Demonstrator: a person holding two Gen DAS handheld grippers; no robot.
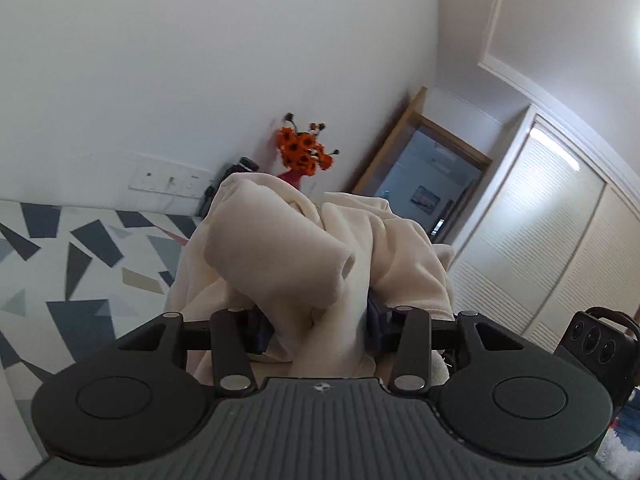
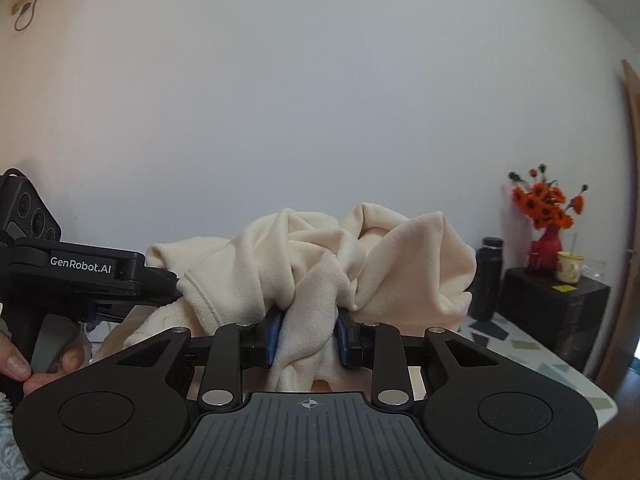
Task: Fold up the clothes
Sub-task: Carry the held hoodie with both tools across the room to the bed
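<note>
Clearly, the cream garment [image 2: 320,264], soft fleecy cloth bunched into thick rounded folds, hangs lifted between both tools. The right tool [image 2: 306,338] pinches a twisted strand of it between blue pads; the left tool [image 1: 316,326] grips another wad (its pads are mostly buried in cloth). At 2 o'clock stand orange flowers [image 2: 546,204] in a red vase. The tabletop [image 2: 532,354] with angular patches is mostly hidden.

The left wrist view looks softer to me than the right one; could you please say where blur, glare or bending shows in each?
Left wrist view: motion smear on the orange artificial flowers and patterned bedsheet; bright glare streak on the white louvred wardrobe door; door lines bow. Right wrist view: sharper; crumpled cream fleece garment crisp; wooden door frame curves at the edge.
</note>
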